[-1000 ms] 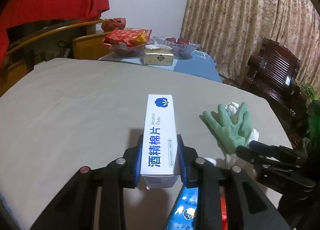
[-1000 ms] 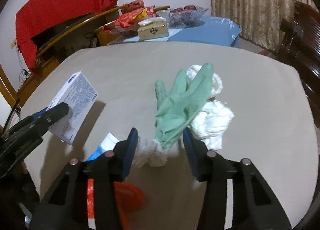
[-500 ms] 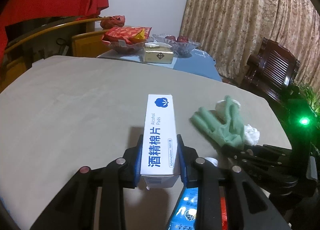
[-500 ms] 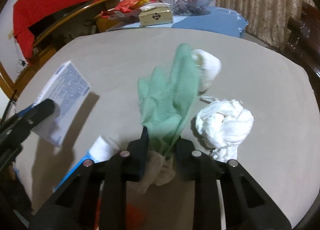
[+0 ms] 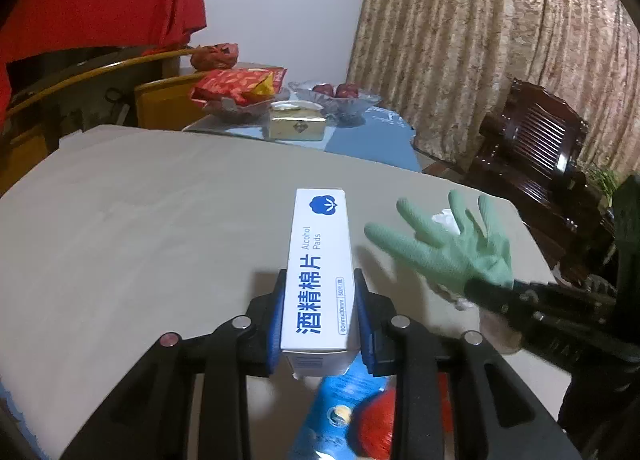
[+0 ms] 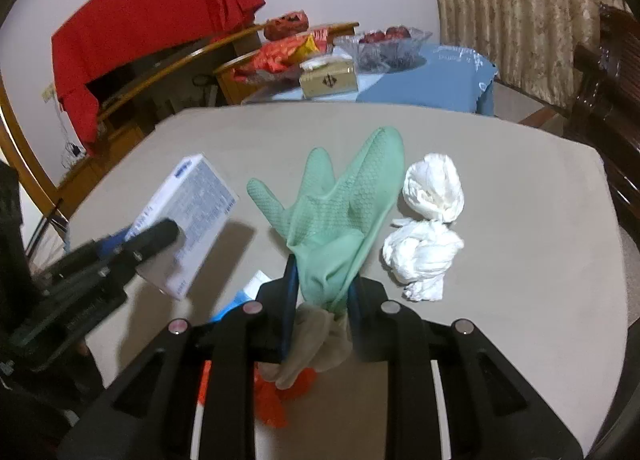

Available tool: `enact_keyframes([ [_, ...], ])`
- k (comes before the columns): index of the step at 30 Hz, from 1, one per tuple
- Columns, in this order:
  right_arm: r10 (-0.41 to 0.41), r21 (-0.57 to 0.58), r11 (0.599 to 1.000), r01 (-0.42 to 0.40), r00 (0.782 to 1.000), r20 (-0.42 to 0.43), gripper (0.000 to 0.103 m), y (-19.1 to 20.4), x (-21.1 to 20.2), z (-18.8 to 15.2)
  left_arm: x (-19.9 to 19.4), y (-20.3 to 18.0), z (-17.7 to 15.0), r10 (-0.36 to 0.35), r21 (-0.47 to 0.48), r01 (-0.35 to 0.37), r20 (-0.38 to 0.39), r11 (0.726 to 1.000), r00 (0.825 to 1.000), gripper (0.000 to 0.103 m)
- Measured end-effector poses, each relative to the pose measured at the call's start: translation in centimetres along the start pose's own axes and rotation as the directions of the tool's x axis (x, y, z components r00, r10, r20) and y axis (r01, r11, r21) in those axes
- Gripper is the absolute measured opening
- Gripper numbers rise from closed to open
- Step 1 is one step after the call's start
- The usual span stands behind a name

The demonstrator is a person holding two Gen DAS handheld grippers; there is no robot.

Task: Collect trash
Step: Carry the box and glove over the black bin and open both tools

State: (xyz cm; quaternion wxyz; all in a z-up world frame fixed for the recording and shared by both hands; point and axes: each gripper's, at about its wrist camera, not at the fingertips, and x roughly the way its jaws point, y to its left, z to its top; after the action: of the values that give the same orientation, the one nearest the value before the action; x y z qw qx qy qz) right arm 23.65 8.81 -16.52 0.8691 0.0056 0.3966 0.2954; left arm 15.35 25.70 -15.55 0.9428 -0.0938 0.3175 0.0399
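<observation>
Since a second ago the right gripper [image 6: 320, 292] has shut on the glove [image 6: 344, 212] and picked it up, so the green fingers now stick up and away from the jaws instead of lying flat on the table [image 6: 520, 180]. Its jaws pinch the glove at the wrist end, and the pale cuff hangs down under them. The left gripper [image 5: 318, 312] has hardly changed: it is clamped on the white box [image 5: 320, 260] of alcohol pads, with the box's long side running straight out along the fingers. Going out from the glove, the box is off to its left, close by, and two white paper balls [image 6: 430, 220] lie on the table just to the glove's right, touching each other. Both grippers are full, so I think the next move is a drop into a bin or bag, and the red plastic [image 6: 276, 396] low down under the glove's cuff may be that bag. It lies down and toward the person from both tools, and the right gripper looks nearer to it. Most of the red plastic is hidden behind the gripper arms, so I cannot tell its shape or whether it is open. A blue packet [image 5: 340, 412] lies by it, partly cut off. The paper balls are not yet picked up.
</observation>
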Motion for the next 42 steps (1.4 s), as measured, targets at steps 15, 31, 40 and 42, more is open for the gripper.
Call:
enact_keyframes([
  [15, -0.014, 0.051, 0.999, 0.007, 0.99, 0.14, 0.022, -3.0, -10.1, 0.7, -3.7, -5.8, 1.3, -0.061, 0.047, 0.059, 0.035, 0.997, 0.998, 0.03],
  [31, -0.126, 0.132, 0.986, 0.1, 0.969, 0.212, 0.022, -8.3, -18.2, -2.2, -5.3, -15.4, 1.5, -0.201, 0.132, 0.194, 0.043, 0.972, 0.979, 0.03],
  [40, -0.211, 0.181, 0.969, 0.168, 0.944, 0.255, 0.022, -12.0, -23.3, -4.2, -5.4, -21.7, 1.3, -0.283, 0.177, 0.273, 0.034, 0.946, 0.958, 0.03],
  [42, -0.235, 0.19, 0.963, 0.188, 0.936, 0.262, 0.022, -12.9, -24.6, -4.7, -5.6, -23.1, 1.1, -0.305, 0.19, 0.294, 0.031, 0.937, 0.952, 0.03],
])
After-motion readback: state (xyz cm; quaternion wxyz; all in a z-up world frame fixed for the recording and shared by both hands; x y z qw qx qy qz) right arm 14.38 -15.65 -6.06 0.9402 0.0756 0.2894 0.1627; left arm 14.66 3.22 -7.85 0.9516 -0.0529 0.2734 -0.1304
